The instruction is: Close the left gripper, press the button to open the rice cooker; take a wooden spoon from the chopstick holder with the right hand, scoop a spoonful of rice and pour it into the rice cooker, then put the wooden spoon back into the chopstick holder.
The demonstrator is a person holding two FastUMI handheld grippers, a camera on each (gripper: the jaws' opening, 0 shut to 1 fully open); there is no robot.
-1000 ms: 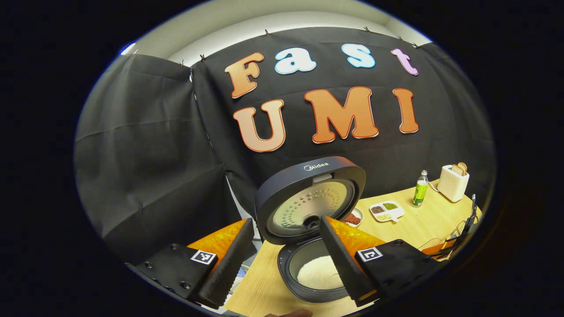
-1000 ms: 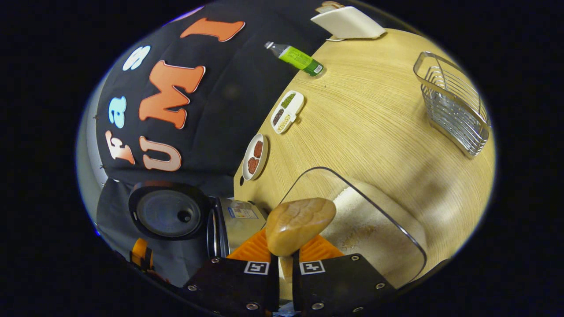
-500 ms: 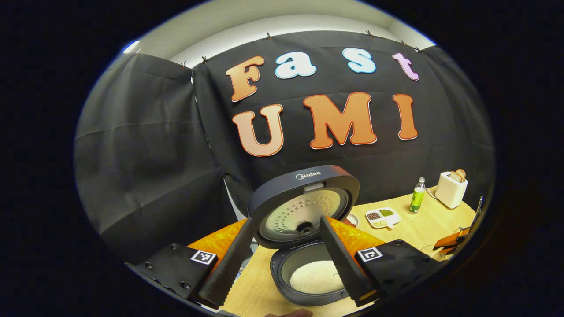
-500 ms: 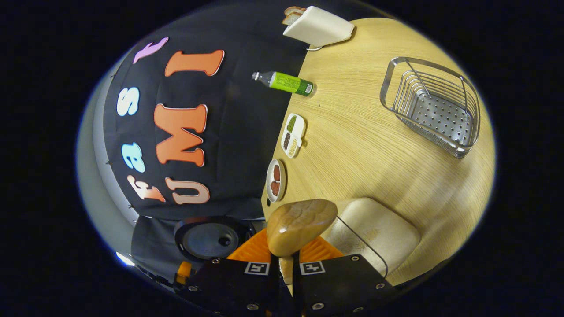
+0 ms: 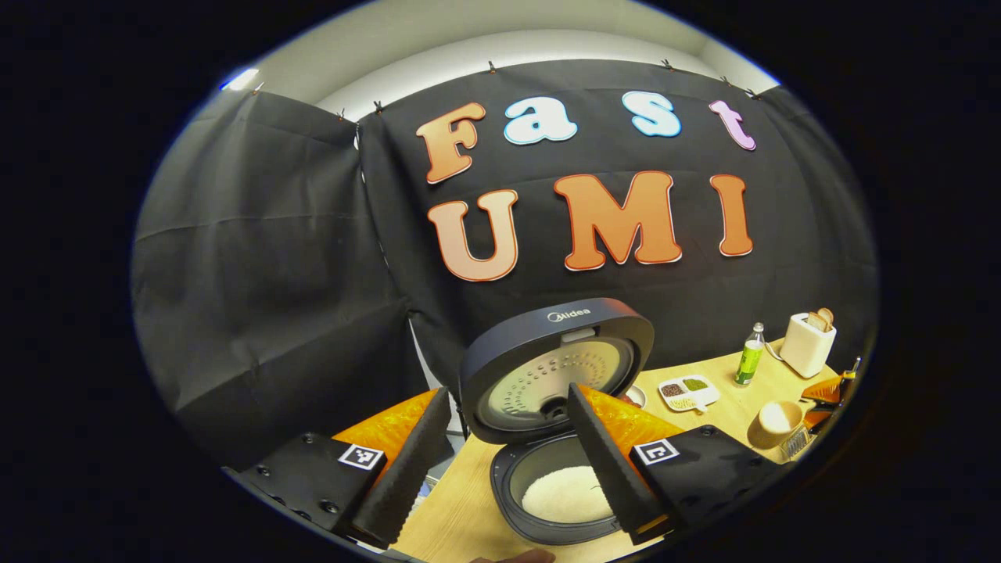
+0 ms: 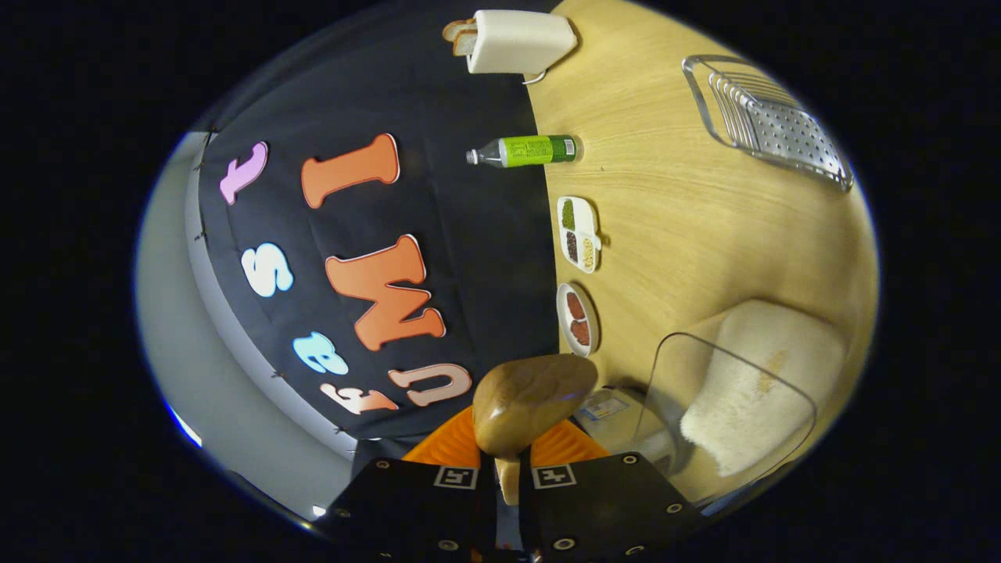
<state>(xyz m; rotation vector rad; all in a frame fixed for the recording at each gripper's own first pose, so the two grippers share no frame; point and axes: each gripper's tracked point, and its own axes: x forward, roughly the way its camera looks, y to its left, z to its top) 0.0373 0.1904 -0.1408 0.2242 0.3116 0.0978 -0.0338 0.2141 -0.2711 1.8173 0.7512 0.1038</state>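
Note:
The dark rice cooker stands with its lid raised, and white rice lies in its pot. My left gripper hangs open just in front of it, nothing between its fingers. My right gripper is shut on the handle of the wooden spoon, whose bowl shows its back. That spoon also appears right of the cooker, above the table. The clear rice container sits just right of the spoon. The wire chopstick holder stands far off on the table.
Along the wooden table's back edge stand a white toaster, a green bottle, a divided dish of beans and a round dish. Black cloth walls close off the back and left.
My right gripper has rolled and swung away from the rice container with the spoon; the spoon has come into the left gripper view at the right. The left gripper has barely moved.

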